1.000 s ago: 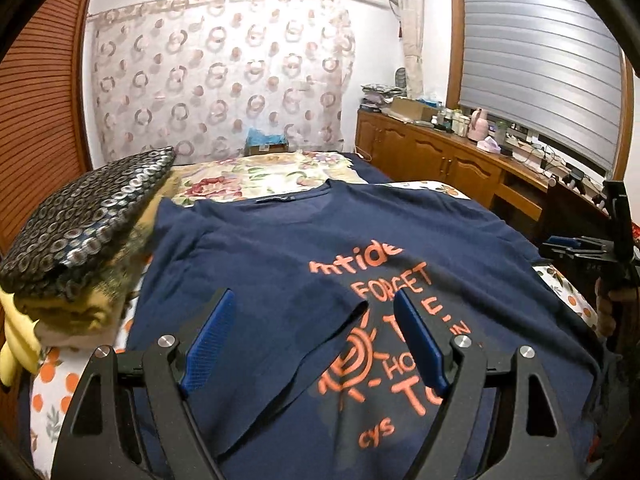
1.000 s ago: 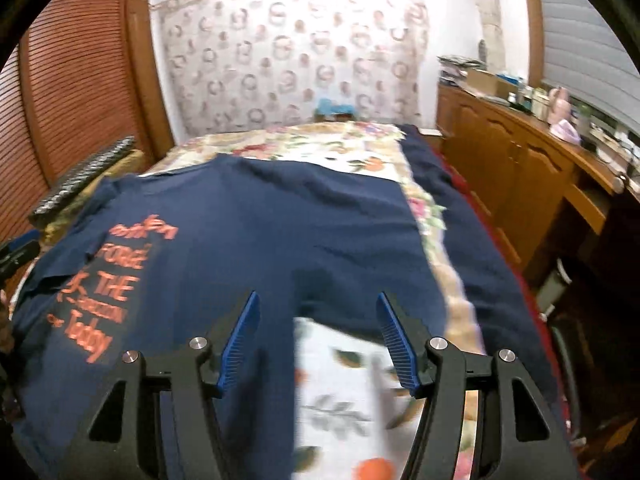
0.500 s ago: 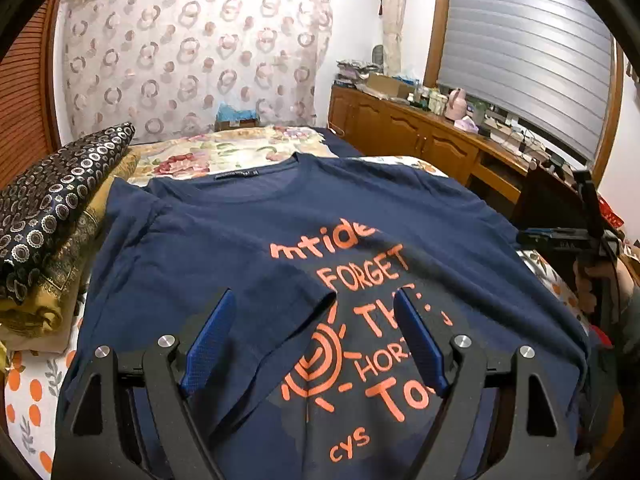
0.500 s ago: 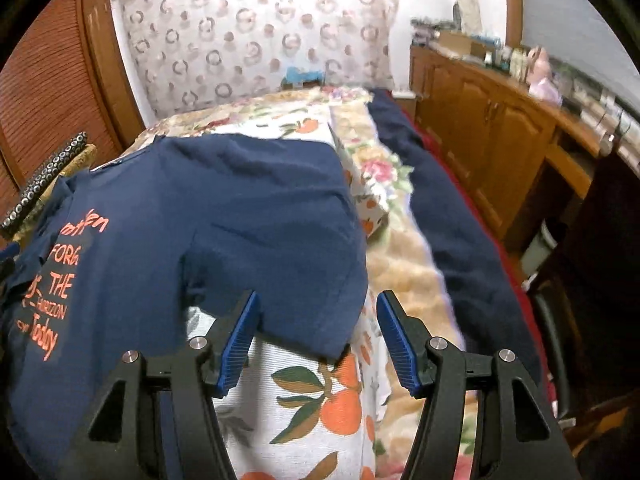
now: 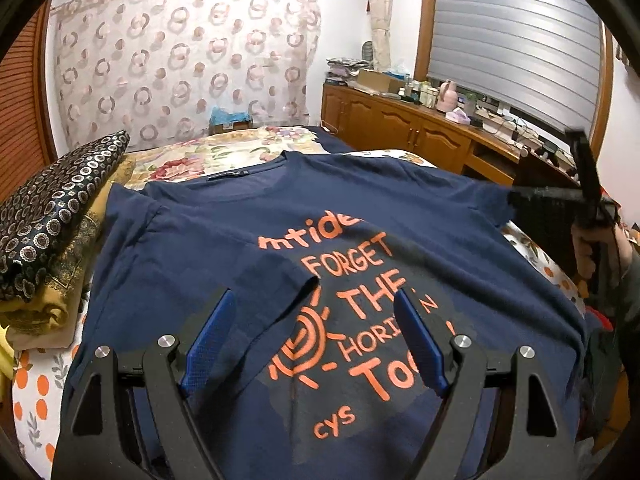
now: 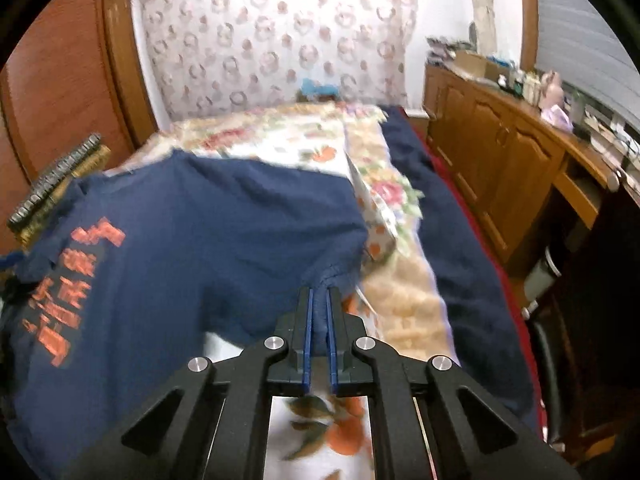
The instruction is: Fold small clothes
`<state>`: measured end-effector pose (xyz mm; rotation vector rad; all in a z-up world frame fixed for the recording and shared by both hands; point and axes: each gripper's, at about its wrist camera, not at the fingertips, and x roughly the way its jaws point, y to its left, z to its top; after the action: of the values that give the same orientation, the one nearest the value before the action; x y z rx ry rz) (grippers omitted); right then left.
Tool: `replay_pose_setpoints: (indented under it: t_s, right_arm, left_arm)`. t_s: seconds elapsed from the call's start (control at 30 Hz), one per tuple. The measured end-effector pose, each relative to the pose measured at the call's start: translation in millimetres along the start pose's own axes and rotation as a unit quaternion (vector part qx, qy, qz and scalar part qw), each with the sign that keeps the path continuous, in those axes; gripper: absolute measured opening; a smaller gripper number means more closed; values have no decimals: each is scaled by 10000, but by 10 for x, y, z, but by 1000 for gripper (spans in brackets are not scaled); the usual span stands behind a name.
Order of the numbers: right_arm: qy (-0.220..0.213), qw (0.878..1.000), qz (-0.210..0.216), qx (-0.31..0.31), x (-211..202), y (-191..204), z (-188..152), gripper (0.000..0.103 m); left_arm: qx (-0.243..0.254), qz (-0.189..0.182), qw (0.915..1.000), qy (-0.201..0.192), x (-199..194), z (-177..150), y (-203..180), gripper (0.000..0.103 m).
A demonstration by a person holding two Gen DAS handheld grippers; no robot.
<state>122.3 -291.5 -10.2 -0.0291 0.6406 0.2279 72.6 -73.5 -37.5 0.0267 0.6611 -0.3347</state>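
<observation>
A navy T-shirt [image 5: 360, 240] with orange lettering lies spread on the bed, its left sleeve folded in over the print. My left gripper [image 5: 316, 308] is open and hovers just above the folded sleeve's edge, holding nothing. In the right wrist view the same T-shirt [image 6: 200, 248] lies at left. My right gripper [image 6: 319, 300] is shut on the hem of the shirt's right sleeve [image 6: 332, 268], which bunches between the blue pads. The right gripper also shows in the left wrist view [image 5: 560, 196] at the shirt's right sleeve.
A stack of folded cushions and blankets [image 5: 52, 232] sits at the bed's left edge. The floral bedsheet [image 6: 380, 200] and a dark blanket [image 6: 452, 248] cover the bed's right side. A wooden cabinet [image 6: 500, 168] runs along the right wall.
My right gripper has closed on the right sleeve's hem. My left gripper stays open and has shifted slightly over the shirt.
</observation>
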Motion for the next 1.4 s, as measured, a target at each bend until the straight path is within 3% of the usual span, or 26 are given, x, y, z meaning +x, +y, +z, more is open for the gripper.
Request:
replay_pose_setpoints:
  t_s: [0.23, 0.43, 0.53, 0.57, 0.63, 0.7, 0.83, 0.97, 1.13, 1.27, 1.37, 1.4]
  right_arm:
    - [-425, 9959, 622, -495, -186, 605, 55, 6]
    - [-163, 9896, 1197, -784, -51, 978, -110, 6]
    - [5, 9880, 1231, -930, 50, 1062, -184, 7]
    - [50, 9881, 1198, -965, 130, 1032, -134, 9]
    - [90, 9880, 1181, -992, 156, 1054, -127, 28]
    - [62, 9886, 1166, -952, 171, 1001, -110, 40]
    - [-11, 9921, 1008, -751, 4, 785, -101, 49]
    - [18, 9960, 701, -552, -71, 550, -93, 49]
    - [427, 9980, 416, -220, 381, 291, -30, 49]
    - [661, 9969, 429, -36, 636, 228, 25, 49]
    - [647, 9966, 496, -113, 680, 280, 91, 33]
    - [626, 9966, 505, -161, 678, 309, 113, 18]
  left_arm:
    - [108, -38, 9999, -2, -31, 0, -87, 82]
    - [146, -74, 9999, -25, -70, -13, -132, 82]
    - [187, -74, 9998, -40, -92, -26, -160, 82]
    - [196, -79, 9998, -46, -99, -31, -169, 82]
    - [206, -92, 9997, -53, -109, -38, -186, 82]
    - [222, -98, 9997, -63, -118, -36, -196, 82]
    - [243, -113, 9996, -87, -133, -29, -220, 82]
    - [260, -119, 9995, -96, -127, -17, -240, 82]
    - [256, -90, 9996, -76, -126, -24, -226, 82]
    - [207, -44, 9998, -48, -118, -34, -164, 82]
    - [168, -16, 9999, -36, -101, -39, -122, 82]
    - [142, -13, 9999, -33, -97, -43, -105, 82]
